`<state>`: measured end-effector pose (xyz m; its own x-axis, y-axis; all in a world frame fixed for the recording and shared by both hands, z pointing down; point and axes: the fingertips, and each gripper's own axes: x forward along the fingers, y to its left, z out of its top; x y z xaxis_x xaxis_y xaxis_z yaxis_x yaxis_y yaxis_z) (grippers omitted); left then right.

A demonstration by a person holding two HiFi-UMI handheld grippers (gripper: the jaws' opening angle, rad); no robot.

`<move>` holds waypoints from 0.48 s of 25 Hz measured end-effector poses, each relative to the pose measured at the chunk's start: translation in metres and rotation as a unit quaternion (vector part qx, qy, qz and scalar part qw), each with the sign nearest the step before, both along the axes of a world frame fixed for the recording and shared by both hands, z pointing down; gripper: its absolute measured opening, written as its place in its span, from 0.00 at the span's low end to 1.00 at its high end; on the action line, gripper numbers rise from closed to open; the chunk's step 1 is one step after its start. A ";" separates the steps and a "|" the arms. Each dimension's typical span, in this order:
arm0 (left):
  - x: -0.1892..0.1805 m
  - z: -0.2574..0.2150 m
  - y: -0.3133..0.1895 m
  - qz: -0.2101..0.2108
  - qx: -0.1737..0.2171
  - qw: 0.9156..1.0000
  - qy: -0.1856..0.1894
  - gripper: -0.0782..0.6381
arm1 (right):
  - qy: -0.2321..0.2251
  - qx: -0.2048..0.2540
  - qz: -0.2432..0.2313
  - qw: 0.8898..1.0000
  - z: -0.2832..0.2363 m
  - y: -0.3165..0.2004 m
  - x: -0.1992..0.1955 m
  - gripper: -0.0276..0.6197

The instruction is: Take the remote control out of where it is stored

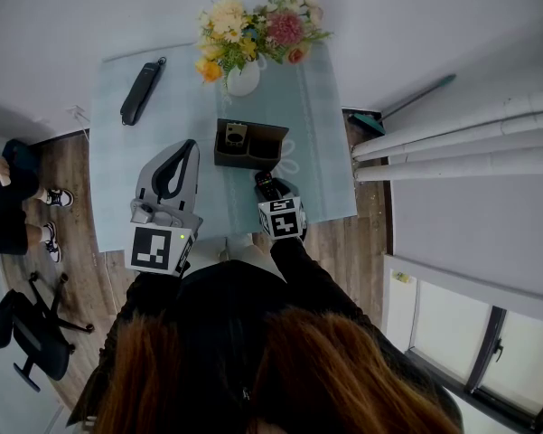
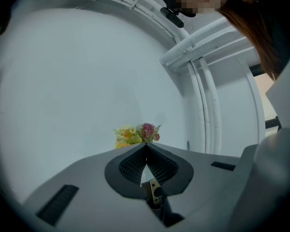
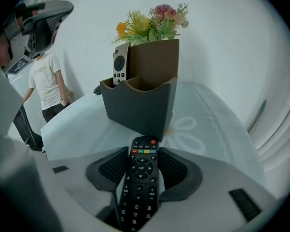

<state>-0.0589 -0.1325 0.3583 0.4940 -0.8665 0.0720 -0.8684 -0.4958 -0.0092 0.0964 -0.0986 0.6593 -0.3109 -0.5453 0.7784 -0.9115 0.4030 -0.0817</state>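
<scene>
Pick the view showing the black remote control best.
The right gripper view: the black remote control, gripped by the right tool, shows its buttons. Head view shows only its dark end; left gripper view, nothing.

Matt black plastic on the remote control (image 3: 141, 182), buttons small and rubbery-looking; matt grey moulded plastic on the right gripper (image 3: 143, 154), pads (image 3: 112, 166) black and finely ribbed. Dull brown, smooth-walled holder (image 3: 145, 105) on a pale blue-green tablecloth (image 1: 117, 143), cloth-like with a faint printed pattern. Smooth white glazed vase (image 1: 243, 80); wood-grain plank floor (image 1: 72, 251), low sheen.
</scene>
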 end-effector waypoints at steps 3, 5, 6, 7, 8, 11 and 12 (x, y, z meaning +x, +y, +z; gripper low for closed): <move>0.000 0.000 0.000 0.001 0.000 1.000 0.000 0.12 | -0.003 0.005 0.000 1.000 -0.002 -0.001 0.000 0.36; 0.000 0.000 0.000 0.000 0.000 1.000 0.000 0.12 | -0.005 0.010 0.000 1.000 -0.003 -0.002 0.000 0.36; 0.000 0.000 0.000 0.000 0.000 1.000 0.001 0.12 | -0.006 0.015 0.000 1.000 -0.005 -0.003 0.000 0.36; 0.000 0.000 0.001 0.000 0.001 1.000 0.001 0.12 | -0.006 0.021 0.001 1.000 -0.009 -0.004 0.000 0.36; 0.000 0.000 0.001 0.000 0.001 1.000 0.001 0.12 | -0.004 0.030 0.000 1.000 -0.013 -0.005 0.000 0.36; 0.000 -0.001 0.001 0.000 0.001 1.000 0.002 0.12 | 0.000 0.053 -0.001 0.999 -0.026 -0.009 0.000 0.22; 0.000 -0.001 0.001 0.001 0.001 1.000 0.002 0.12 | -0.001 0.057 -0.001 0.998 -0.029 -0.010 0.000 0.17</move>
<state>-0.0591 -0.1316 0.3575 0.4954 -0.8659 0.0688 -0.8678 -0.4969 -0.0063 0.0961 -0.1091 0.6305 -0.3133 -0.6302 0.7105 -0.9108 0.4111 -0.0370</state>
